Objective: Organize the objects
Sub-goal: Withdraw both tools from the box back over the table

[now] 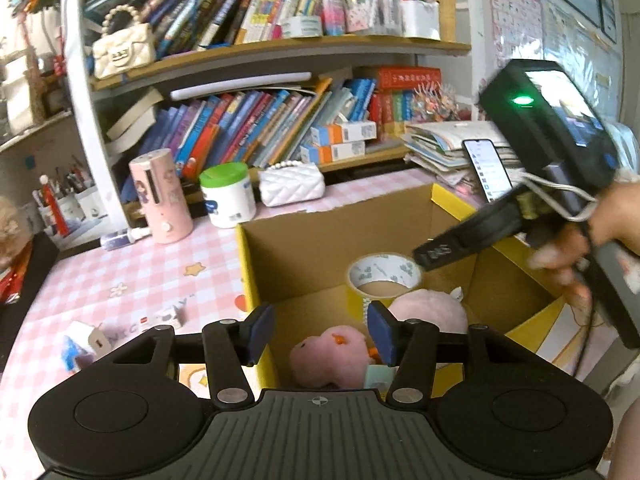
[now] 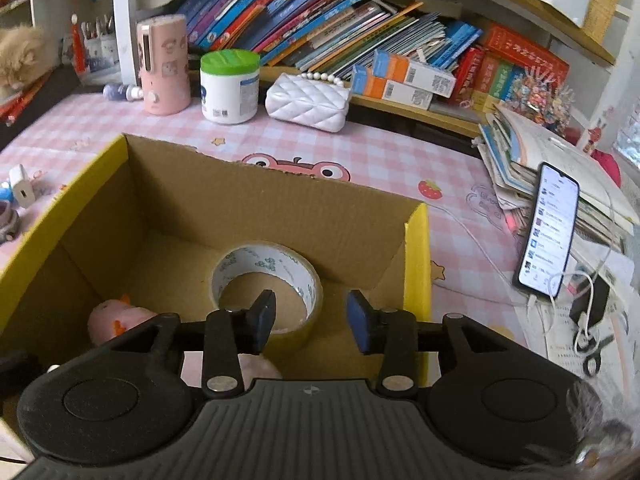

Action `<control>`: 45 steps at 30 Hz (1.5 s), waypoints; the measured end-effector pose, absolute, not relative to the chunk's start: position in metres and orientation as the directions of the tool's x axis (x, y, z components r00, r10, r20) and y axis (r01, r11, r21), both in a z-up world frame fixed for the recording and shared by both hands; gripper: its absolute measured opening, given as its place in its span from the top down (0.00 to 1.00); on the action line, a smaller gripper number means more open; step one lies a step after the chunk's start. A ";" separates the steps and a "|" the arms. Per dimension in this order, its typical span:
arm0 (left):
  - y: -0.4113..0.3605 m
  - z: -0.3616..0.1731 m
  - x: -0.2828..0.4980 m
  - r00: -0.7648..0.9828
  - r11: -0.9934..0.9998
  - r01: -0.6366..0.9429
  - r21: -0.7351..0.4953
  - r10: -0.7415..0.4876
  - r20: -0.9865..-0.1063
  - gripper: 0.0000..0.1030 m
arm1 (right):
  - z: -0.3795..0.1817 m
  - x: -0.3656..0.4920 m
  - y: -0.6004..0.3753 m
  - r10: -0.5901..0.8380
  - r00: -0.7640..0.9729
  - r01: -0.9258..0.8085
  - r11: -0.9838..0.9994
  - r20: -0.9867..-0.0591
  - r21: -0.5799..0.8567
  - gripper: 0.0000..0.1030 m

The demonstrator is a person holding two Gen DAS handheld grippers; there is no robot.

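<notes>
An open cardboard box with yellow outer walls point(image 1: 248, 264) point(image 2: 416, 248) stands on the pink checked table. Inside lie a roll of tape point(image 1: 383, 276) point(image 2: 267, 276) and pink plush toys point(image 1: 328, 356) point(image 2: 114, 318). My left gripper point(image 1: 318, 332) is open and empty above the box's near left corner, over a plush toy. My right gripper point(image 2: 312, 322) is open and empty, just above the tape roll's near rim. In the left wrist view the right gripper's body point(image 1: 552, 128) reaches in from the right, its tip point(image 1: 424, 258) by the tape.
On the table behind the box stand a pink bottle point(image 2: 164, 66), a green-lidded jar point(image 2: 229, 86) and a white quilted purse point(image 2: 308, 102). A phone point(image 2: 548, 232) leans on stacked papers at the right. Small items point(image 1: 86, 342) lie left of the box. Bookshelves line the back.
</notes>
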State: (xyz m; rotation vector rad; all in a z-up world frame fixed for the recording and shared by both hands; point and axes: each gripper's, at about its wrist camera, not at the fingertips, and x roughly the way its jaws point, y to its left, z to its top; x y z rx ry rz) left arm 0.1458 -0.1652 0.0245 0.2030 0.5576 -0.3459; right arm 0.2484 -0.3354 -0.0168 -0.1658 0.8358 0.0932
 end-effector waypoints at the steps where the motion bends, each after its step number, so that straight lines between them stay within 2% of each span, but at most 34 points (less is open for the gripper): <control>1: -0.163 0.025 0.144 0.795 0.925 0.369 0.092 -0.262 -0.547 0.48 | -0.015 0.243 -0.336 0.021 0.673 -0.139 0.985 -0.740 -0.099 0.62; 5: -0.155 0.027 0.135 0.806 0.934 0.347 0.088 -0.249 -0.536 0.35 | -0.004 0.217 -0.338 0.032 0.707 -0.102 0.993 -0.706 -0.056 0.60; 9: -0.147 0.028 0.122 0.815 0.940 0.333 0.075 -0.247 -0.524 0.27 | 0.012 0.182 -0.339 0.001 0.767 -0.015 1.000 -0.642 -0.016 0.56; 14: -0.135 0.029 0.106 0.825 0.947 0.317 0.056 -0.246 -0.510 0.20 | 0.028 0.136 -0.339 -0.070 0.832 0.100 0.995 -0.550 0.025 0.47; 18: -0.122 0.026 0.095 0.820 0.950 0.311 0.036 -0.249 -0.516 0.17 | 0.028 0.104 -0.333 -0.126 0.846 0.167 0.985 -0.519 0.034 0.47; 21: -0.111 0.021 0.086 0.807 0.950 0.312 0.030 -0.248 -0.536 0.17 | 0.018 0.085 -0.325 -0.155 0.833 0.206 0.978 -0.532 0.037 0.46; 26: -0.089 0.010 0.070 0.792 0.954 0.298 0.036 -0.226 -0.568 0.17 | -0.004 0.066 -0.308 -0.175 0.778 0.247 0.968 -0.604 0.037 0.46; 31: -0.065 -0.003 0.057 0.759 0.958 0.287 0.024 -0.212 -0.616 0.16 | -0.023 0.042 -0.281 -0.198 0.737 0.277 0.961 -0.647 0.021 0.38; 36: -0.045 -0.012 0.047 0.726 0.956 0.292 0.016 -0.211 -0.654 0.14 | -0.033 0.027 -0.246 -0.169 0.725 0.215 0.977 -0.667 -0.014 0.38; 45: -0.013 -0.018 0.032 0.704 0.955 0.295 0.025 -0.199 -0.682 0.12 | -0.045 0.009 -0.204 -0.111 0.696 0.165 0.986 -0.709 0.007 0.34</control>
